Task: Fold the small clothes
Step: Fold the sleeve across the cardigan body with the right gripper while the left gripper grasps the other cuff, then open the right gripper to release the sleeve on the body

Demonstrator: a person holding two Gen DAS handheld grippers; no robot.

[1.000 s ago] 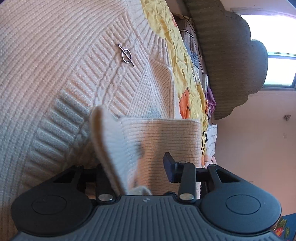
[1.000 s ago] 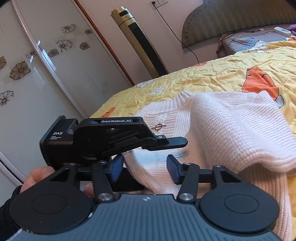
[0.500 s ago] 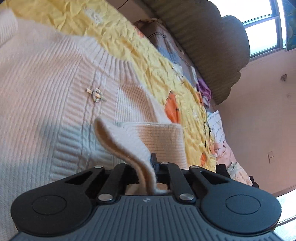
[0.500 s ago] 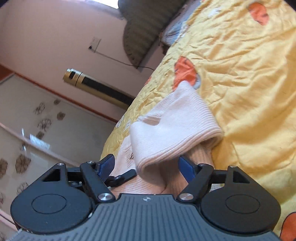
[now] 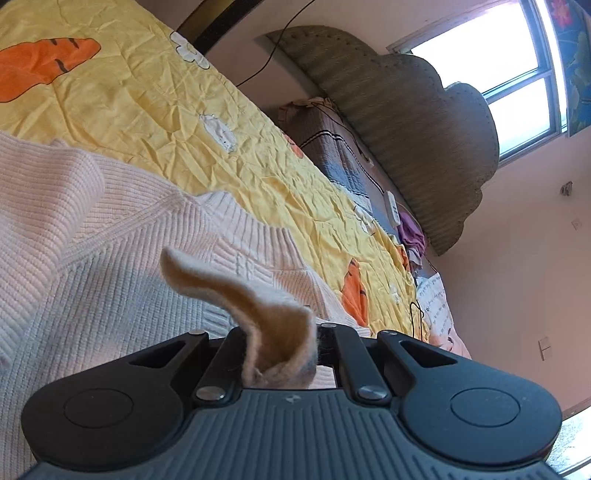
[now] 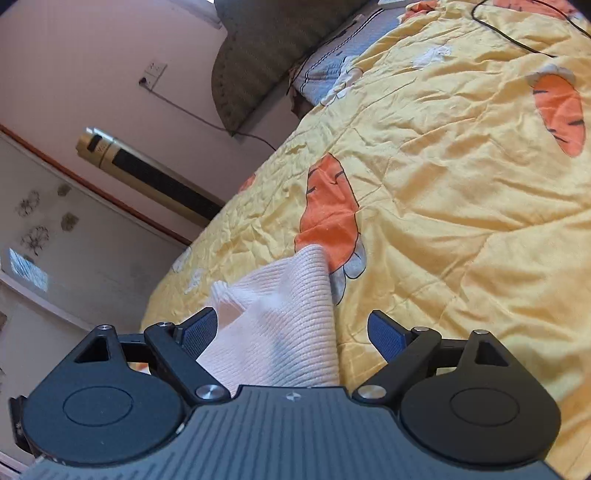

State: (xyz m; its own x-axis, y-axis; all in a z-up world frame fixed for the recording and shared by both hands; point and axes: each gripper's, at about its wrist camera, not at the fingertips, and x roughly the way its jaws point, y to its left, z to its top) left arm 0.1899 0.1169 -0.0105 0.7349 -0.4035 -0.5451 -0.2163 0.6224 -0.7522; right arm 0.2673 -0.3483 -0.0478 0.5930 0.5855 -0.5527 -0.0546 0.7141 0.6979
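Observation:
A pale pink knitted sweater [image 5: 110,266] lies on the yellow bedspread [image 5: 155,110]. My left gripper [image 5: 284,343] is shut on an edge of the sweater, which sticks up as a curled flap [image 5: 236,291] between the fingers. In the right wrist view a fold of the sweater [image 6: 280,317] lies between the blue-padded fingers of my right gripper [image 6: 295,332], which is open. The fold sits close to the left pad [image 6: 199,332] and apart from the right pad [image 6: 388,336].
The bedspread with orange carrot prints [image 6: 332,218] covers the bed. A grey-green padded headboard [image 5: 413,122] and a patterned pillow [image 5: 332,147] stand at the bed's head. A cable [image 6: 517,33] lies on the spread. A gold tower fan [image 6: 147,173] stands by the wall.
My left gripper closed on the sweater edge and has lifted and tilted back with it. My right gripper has stayed open and swung out toward the bedspread, with the fold still between its fingers.

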